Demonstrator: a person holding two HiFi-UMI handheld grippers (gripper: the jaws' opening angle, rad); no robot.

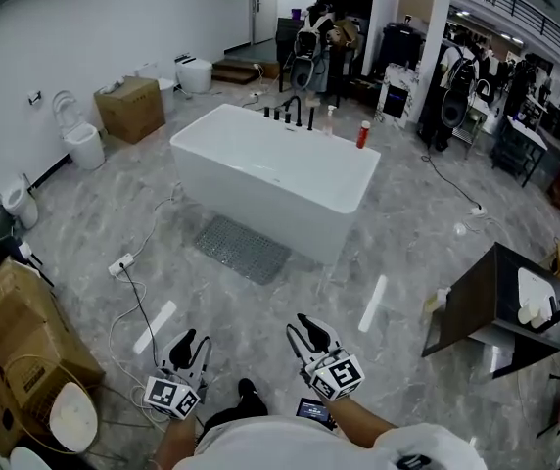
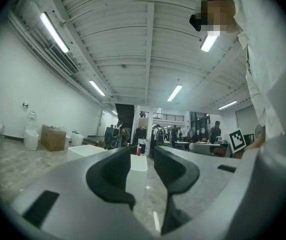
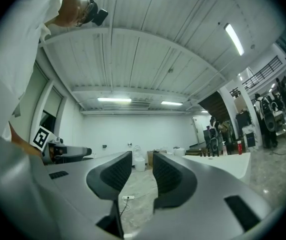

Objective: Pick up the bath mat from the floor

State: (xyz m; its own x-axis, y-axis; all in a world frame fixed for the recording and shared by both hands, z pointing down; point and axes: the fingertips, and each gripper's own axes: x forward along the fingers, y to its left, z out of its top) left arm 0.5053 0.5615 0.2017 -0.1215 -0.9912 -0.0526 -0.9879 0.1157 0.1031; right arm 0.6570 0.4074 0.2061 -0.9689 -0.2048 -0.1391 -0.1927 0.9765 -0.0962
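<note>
The grey bath mat (image 1: 242,248) lies flat on the marble floor against the near side of the white bathtub (image 1: 273,177). My left gripper (image 1: 190,344) and right gripper (image 1: 305,331) are held side by side at the bottom of the head view, well short of the mat. Both stand open with nothing between the jaws. In the left gripper view the gripper (image 2: 142,170) points level at the bathtub (image 2: 84,151). The right gripper (image 3: 142,173) looks across the floor toward the tub's rim (image 3: 223,159). The mat is not visible in either gripper view.
A power strip and cables (image 1: 123,265) trail over the floor left of the mat. Cardboard boxes (image 1: 18,341) stand at the left, a dark cabinet (image 1: 490,305) at the right. White strips (image 1: 372,303) lie on the floor. Toilets (image 1: 81,135) line the left wall.
</note>
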